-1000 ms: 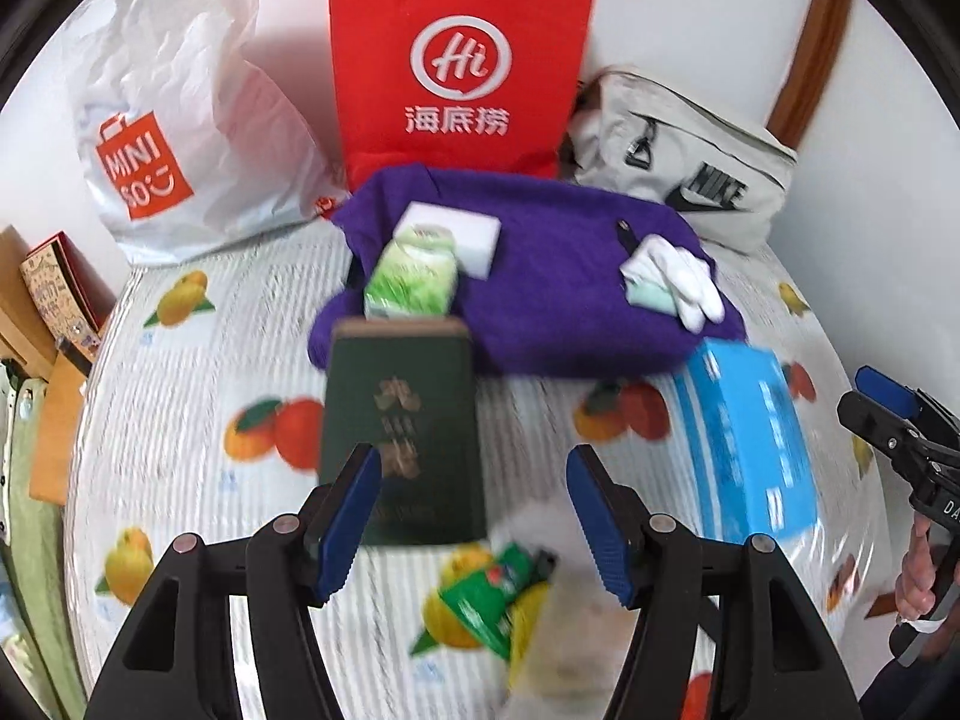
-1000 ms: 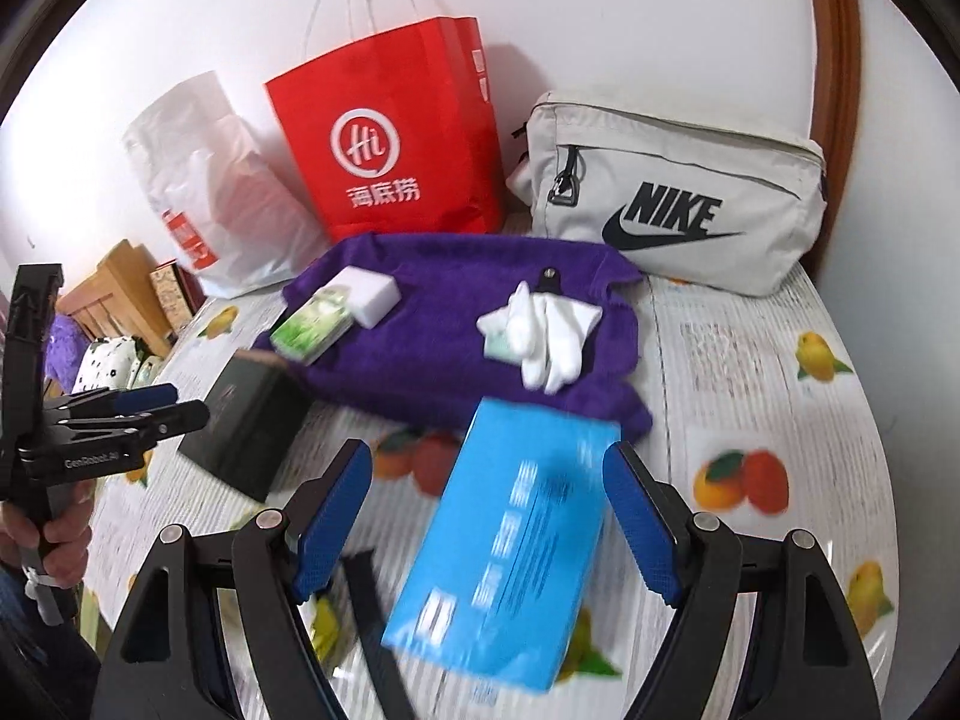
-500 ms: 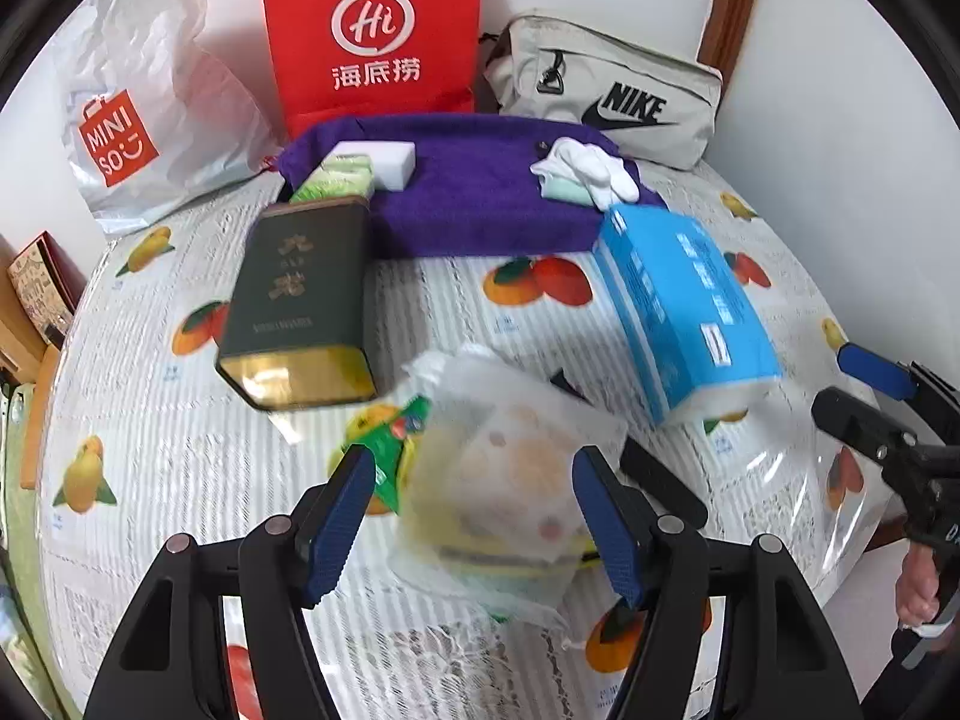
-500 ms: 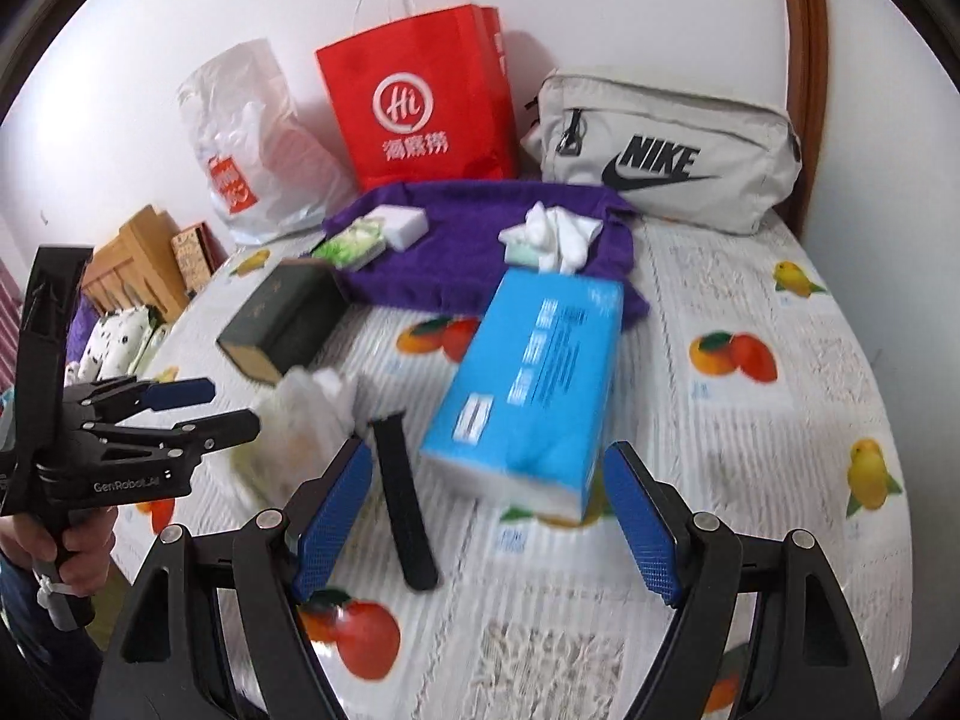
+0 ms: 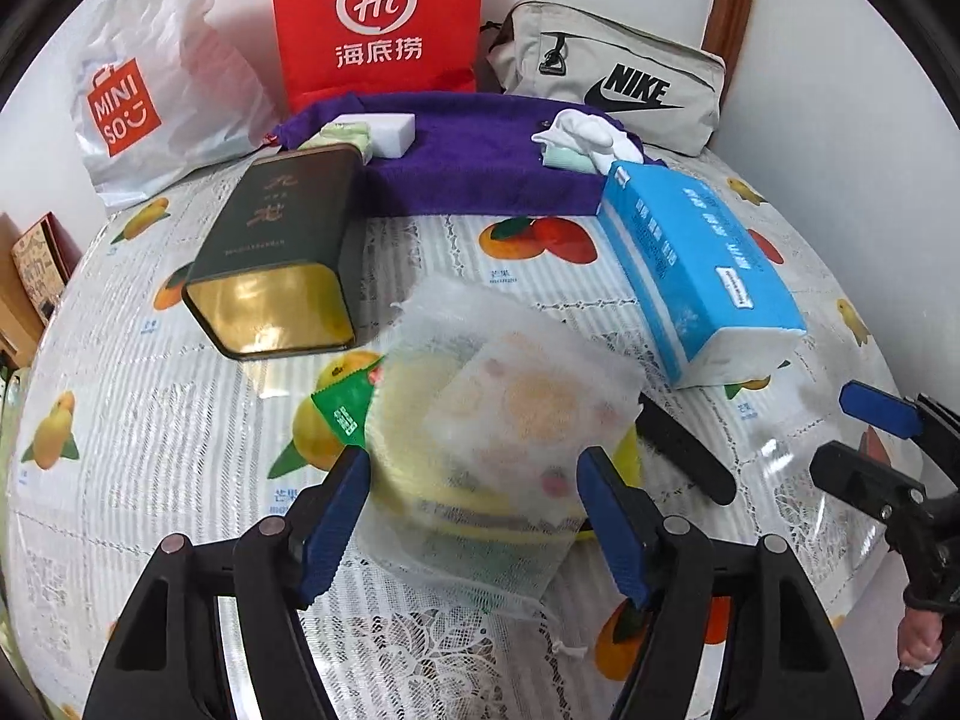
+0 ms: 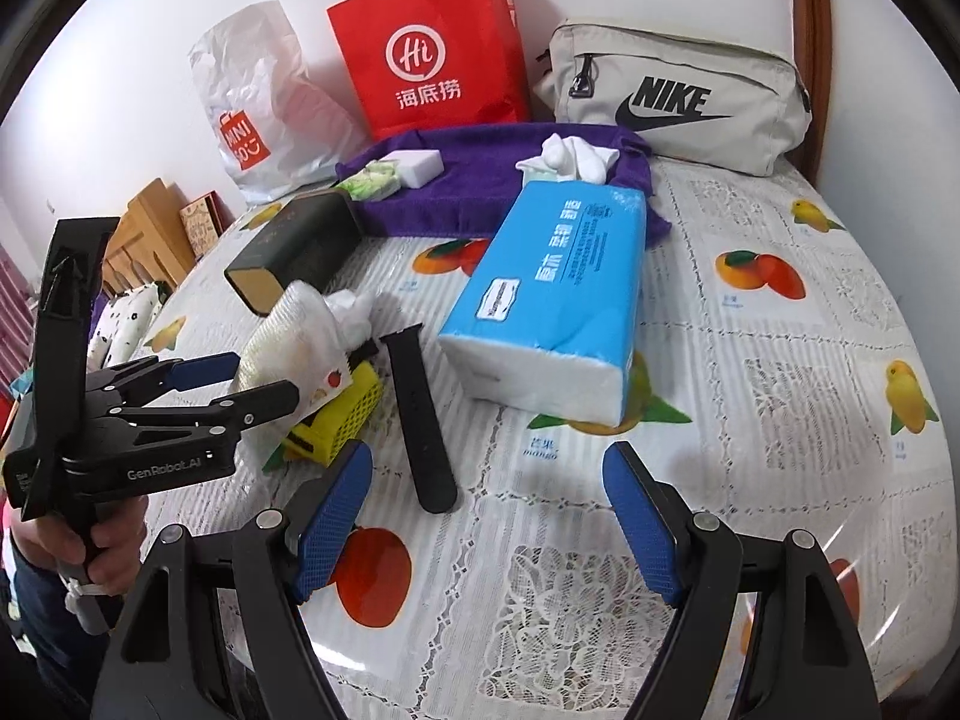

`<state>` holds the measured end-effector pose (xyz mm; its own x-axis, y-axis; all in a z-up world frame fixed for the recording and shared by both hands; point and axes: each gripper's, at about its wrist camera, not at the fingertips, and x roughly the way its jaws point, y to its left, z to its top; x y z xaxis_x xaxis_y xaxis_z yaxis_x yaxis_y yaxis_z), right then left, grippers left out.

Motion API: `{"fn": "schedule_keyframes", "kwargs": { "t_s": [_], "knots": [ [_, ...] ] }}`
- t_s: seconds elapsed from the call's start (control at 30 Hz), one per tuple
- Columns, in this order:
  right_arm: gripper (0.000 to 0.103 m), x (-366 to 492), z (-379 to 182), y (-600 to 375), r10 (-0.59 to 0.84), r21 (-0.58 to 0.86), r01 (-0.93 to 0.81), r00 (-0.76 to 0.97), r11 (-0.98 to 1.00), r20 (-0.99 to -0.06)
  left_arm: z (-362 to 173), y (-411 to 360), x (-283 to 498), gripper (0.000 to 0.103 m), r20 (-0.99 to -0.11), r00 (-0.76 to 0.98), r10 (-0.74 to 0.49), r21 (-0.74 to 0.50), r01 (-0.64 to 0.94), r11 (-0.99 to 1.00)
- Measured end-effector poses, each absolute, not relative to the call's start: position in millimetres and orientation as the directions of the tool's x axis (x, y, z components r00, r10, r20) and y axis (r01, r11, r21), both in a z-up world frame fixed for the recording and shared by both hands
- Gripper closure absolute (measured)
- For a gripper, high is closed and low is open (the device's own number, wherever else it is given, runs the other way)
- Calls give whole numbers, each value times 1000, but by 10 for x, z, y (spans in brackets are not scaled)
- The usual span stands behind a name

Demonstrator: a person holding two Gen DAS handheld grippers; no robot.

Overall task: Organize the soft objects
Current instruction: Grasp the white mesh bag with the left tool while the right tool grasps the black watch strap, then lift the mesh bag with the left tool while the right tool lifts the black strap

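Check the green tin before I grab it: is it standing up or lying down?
Lying down. The green tin rests on its long side on the table, its gold end facing the camera.

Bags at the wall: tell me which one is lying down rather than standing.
The grey Nike bag. It lies on its long side, while the red paper bag and white Miniso bag stand upright.
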<state>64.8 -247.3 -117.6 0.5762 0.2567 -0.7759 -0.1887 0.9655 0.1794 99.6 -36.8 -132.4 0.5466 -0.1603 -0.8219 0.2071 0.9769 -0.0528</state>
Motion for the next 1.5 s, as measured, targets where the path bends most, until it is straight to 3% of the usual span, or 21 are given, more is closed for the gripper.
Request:
{"fn": "schedule_keyframes", "kwargs": {
  "t_s": [0.2, 0.53, 0.77, 0.97, 1.17, 1.3, 1.5],
  "knots": [
    [24, 644, -1263, -2406, 257, 175, -195, 573, 965, -779, -1432, -311, 1002, 34, -809, 556, -190, -99, 190, 977],
    [24, 656, -1362, -2332, 254, 167, -202, 564, 965, -786, -1434, -209, 965, 58, -796, 567, -212, -132, 179, 975],
    [27, 672, -1417, -2230, 263, 160, -227, 565, 961, -782, -1402, -138, 923, 68, -790, 566, -238, -165, 177, 970],
    [35, 719, -1467, -2142, 253, 126, -252, 572, 960, -780, -1340, -31, 883, 73, -781, 575, -244, -177, 170, 969],
    [52, 811, -1559, -2038, 256, 115, -274, 559, 955, -788, -1271, 62, 853, 77, -771, 585, -252, -190, 166, 968],
    [82, 863, -1643, -1920, 228, 66, -297, 555, 953, -800, -1243, 126, 834, 79, -765, 588, -262, -203, 166, 965],
    [85, 796, -1627, -1964, 220, 45, -312, 553, 949, -804, -1226, 283, 824, 80, -764, 594, -253, -213, 139, 967]
  ]
}}
